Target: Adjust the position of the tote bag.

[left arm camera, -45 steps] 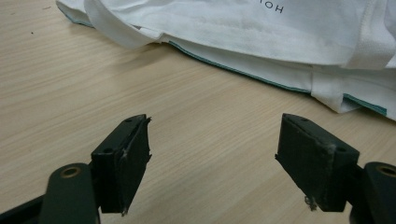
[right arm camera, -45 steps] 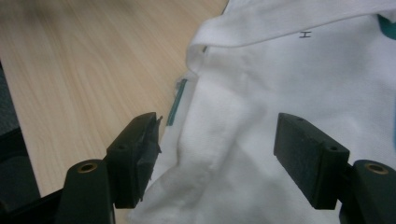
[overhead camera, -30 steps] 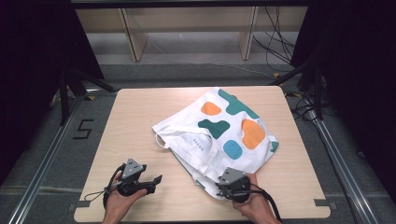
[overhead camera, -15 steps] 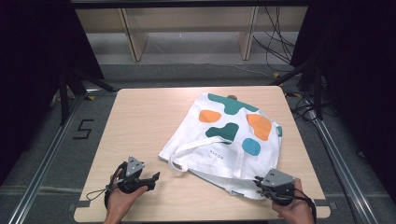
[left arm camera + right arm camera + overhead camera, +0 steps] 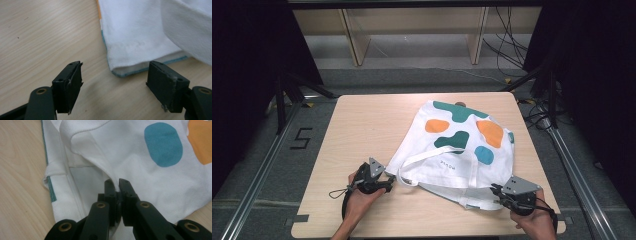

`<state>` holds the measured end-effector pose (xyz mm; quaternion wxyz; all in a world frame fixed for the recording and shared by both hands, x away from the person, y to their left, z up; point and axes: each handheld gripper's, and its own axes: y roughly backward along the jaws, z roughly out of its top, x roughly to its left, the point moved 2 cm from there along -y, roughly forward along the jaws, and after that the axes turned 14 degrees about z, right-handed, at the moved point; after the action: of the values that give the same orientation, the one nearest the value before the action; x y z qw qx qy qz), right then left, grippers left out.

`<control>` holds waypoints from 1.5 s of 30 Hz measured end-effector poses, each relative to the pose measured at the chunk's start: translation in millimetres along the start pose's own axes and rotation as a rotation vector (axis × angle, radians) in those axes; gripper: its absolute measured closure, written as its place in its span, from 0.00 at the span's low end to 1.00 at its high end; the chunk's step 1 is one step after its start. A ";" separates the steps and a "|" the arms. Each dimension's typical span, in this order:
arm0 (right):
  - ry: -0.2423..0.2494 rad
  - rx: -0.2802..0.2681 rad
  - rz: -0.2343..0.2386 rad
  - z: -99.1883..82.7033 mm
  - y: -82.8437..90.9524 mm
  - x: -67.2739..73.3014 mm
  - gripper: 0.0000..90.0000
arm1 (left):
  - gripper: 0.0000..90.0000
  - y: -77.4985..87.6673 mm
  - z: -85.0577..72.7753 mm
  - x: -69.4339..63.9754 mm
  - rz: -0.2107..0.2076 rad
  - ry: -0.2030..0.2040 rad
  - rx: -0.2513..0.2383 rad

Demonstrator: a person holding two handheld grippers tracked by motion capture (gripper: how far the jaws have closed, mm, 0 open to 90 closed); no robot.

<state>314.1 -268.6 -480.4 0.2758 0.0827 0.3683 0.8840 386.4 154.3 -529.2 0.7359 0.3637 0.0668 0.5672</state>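
A white tote bag [image 5: 452, 150] printed with teal, orange and blue blobs lies spread on the right half of the wooden table [image 5: 362, 120], its handles [image 5: 432, 159] lying across it. My right gripper [image 5: 497, 193] at the near right is shut on the bag's white fabric [image 5: 155, 182]; in the right gripper view the cloth runs into the closed jaws of the right gripper [image 5: 117, 184]. My left gripper [image 5: 388, 184] rests open at the bag's near left corner. That teal-edged corner [image 5: 130, 50] lies just ahead of the open left gripper [image 5: 115, 87], untouched.
The table's left half is bare wood. Metal rails [image 5: 257, 180] run along both sides on the floor, with a "5" marker [image 5: 301, 138] at the left. A wooden shelf frame [image 5: 412, 30] and cables [image 5: 507, 45] stand beyond the far edge.
My right gripper has pulled the bag's near edge to the right, toward the table's near right corner, and the bag has spread out flatter. The left gripper has hardly moved.
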 end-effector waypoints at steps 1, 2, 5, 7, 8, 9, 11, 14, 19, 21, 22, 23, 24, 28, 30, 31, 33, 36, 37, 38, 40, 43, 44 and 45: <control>-0.020 -0.002 -0.001 -0.4 0.3 0.6 0.95 | 0.30 -2.6 0.5 -1.0 -0.003 0.002 0.006; -0.019 -0.007 0.001 -0.3 0.4 -0.3 0.95 | 0.32 -4.2 1.8 -1.7 -0.006 -0.002 0.002; -0.021 -0.008 0.001 -0.2 1.3 -0.3 0.95 | 0.34 -4.9 4.0 -1.4 0.011 -0.036 -0.006; -0.023 -0.009 0.002 -0.4 0.1 -0.8 0.95 | 0.33 -6.8 5.2 -1.8 0.011 -0.018 -0.009; -0.027 -0.013 0.001 -0.3 -0.5 -0.9 0.95 | 0.34 -7.5 6.3 -1.2 0.014 -0.011 -0.022; -0.024 -0.013 0.005 -0.2 -1.0 -0.8 0.95 | 0.36 -8.4 7.8 -0.3 0.008 -0.020 -0.038; -0.034 -0.012 0.006 -0.1 -0.7 -0.5 0.91 | 0.39 -9.0 10.7 -0.3 0.010 -0.040 -0.053; -0.041 -0.007 0.006 -1.7 -3.3 -2.8 0.80 | 0.45 -13.9 14.3 -3.9 -0.006 -0.042 -0.085; -0.054 0.054 0.026 -5.1 -13.9 1.0 0.67 | 0.64 -22.0 18.8 -3.3 -0.019 -0.092 -0.133; -0.029 0.084 0.013 -6.0 -17.8 1.8 0.64 | 0.77 -22.8 20.2 -1.8 -0.001 -0.112 -0.154; -0.013 0.115 0.006 -7.2 -20.2 2.6 0.62 | 0.81 -21.2 20.6 1.6 -0.002 -0.106 -0.161; -0.021 0.127 -0.002 -8.0 -20.9 3.9 0.61 | 0.83 -19.5 20.7 4.5 0.005 -0.109 -0.167; -0.018 0.129 -0.007 -8.6 -21.1 4.6 0.61 | 0.85 -17.2 20.1 4.9 0.000 -0.085 -0.169; 0.015 0.153 -0.023 -8.3 -20.3 7.0 0.73 | 0.90 1.2 15.3 4.9 -0.022 -0.151 -0.160; 0.041 0.161 -0.023 -8.2 -20.3 5.6 0.76 | 0.90 7.5 11.9 1.8 -0.032 -0.142 -0.161; 0.034 0.161 -0.030 -8.3 -19.0 4.8 0.84 | 0.90 15.0 7.9 0.3 -0.041 -0.153 -0.142; 0.070 0.147 -0.040 -8.0 -16.6 -1.7 0.90 | 0.90 34.9 -3.0 -4.4 -0.069 -0.183 -0.141; 0.041 0.128 -0.029 -6.8 -18.8 -10.9 0.91 | 0.90 59.5 -13.2 -10.9 -0.082 -0.194 -0.158; 0.050 0.123 -0.026 -5.1 -20.4 -14.4 0.91 | 0.90 59.5 -13.2 -10.9 -0.082 -0.194 -0.158; 0.064 0.118 -0.028 -2.6 -22.3 -17.9 0.91 | 0.90 73.6 -19.8 -14.7 -0.094 -0.192 -0.159; 0.065 0.114 -0.030 -1.2 -23.3 -19.0 0.90 | 0.89 78.9 -23.6 -16.2 -0.092 -0.201 -0.151; 0.037 0.110 -0.037 2.5 -29.0 -22.1 0.85 | 0.82 85.1 -27.7 -20.4 -0.077 -0.209 -0.144; 0.043 0.109 -0.036 2.8 -30.0 -23.4 0.83 | 0.82 85.0 -25.9 -20.8 -0.073 -0.203 -0.154; 0.021 0.112 -0.038 2.6 -29.5 -23.2 0.78 | 0.78 83.5 -24.4 -22.0 -0.061 -0.194 -0.166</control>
<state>346.9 -262.7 -497.7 0.2834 0.0815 0.4215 0.8575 300.6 153.7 -502.8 0.7834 0.3525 -0.0411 0.5102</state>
